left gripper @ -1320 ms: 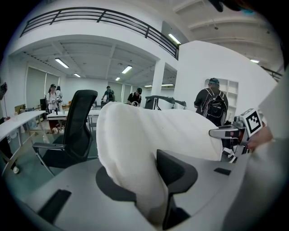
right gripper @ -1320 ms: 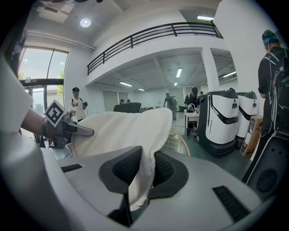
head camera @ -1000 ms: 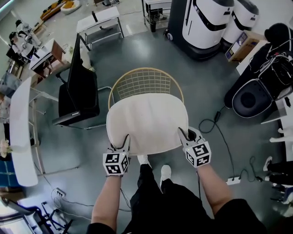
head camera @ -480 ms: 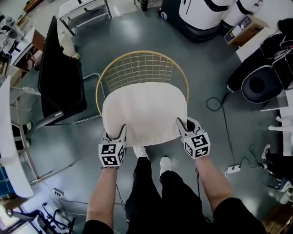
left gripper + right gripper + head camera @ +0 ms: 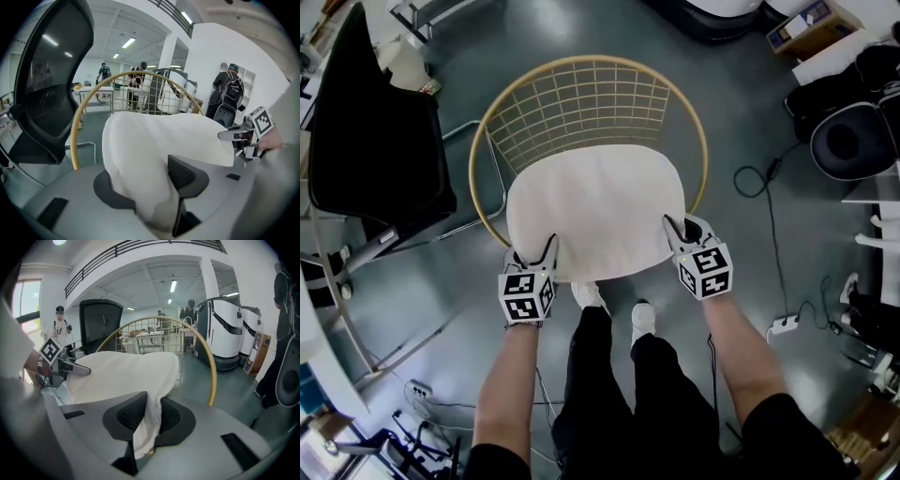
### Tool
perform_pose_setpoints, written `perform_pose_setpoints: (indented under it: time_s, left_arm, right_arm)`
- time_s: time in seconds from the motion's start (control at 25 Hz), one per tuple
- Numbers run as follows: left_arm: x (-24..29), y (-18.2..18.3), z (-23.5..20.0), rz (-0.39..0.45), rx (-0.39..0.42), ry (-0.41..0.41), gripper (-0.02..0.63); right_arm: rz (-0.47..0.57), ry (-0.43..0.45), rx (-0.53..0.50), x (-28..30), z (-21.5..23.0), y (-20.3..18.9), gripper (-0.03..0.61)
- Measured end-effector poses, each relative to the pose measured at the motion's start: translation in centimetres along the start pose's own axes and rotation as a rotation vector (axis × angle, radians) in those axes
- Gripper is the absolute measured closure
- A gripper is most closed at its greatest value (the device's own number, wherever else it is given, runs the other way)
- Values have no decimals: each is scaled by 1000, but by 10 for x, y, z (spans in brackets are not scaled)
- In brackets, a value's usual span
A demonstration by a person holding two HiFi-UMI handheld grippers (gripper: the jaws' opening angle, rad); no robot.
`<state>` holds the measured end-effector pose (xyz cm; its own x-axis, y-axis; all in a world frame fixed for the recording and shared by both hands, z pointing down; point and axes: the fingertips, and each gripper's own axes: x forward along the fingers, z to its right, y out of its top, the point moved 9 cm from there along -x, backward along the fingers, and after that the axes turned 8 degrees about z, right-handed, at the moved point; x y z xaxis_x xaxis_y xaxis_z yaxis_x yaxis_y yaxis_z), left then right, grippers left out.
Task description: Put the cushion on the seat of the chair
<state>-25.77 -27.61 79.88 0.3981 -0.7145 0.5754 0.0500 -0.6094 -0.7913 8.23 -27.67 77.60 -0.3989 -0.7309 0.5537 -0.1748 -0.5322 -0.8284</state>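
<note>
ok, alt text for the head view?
A cream cushion is held by its near edge over a gold wire chair, seen from above. The left tongs have just been opening their jaws, cushion between them; the right tongs pinch its other corner.

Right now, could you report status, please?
Left gripper jaws just opening, cushion between them; right gripper clamped on it. Cushion over wire chair; nothing blocking.

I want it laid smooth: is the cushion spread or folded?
Spread: the cushion shows as one full rounded pad over the chair, with no part doubled over.
</note>
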Motion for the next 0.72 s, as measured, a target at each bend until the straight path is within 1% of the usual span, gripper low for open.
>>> perform_pose_setpoints:
  time_s: [0.08, 0.2, 0.52, 0.64, 0.72]
  left_arm:
    - [14, -7, -6, -17, -5, -3, 387]
    - [33, -13, -8, -33, 11, 0, 382]
    - [57, -30, -23, -79, 8, 61, 363]
    - [58, -38, -27, -111, 17, 90, 311]
    - [59, -43, -31, -134, 27, 108, 291]
  right_arm:
    - [-18, -5, 4, 14, 5, -10, 517]
    - [-41, -12, 16, 30, 15, -21, 515]
    - [-104, -18, 3, 74, 18, -41, 512]
    - [-127, -23, -10, 82, 16, -46, 511]
    - [-132, -33, -15, 85, 16, -49, 509]
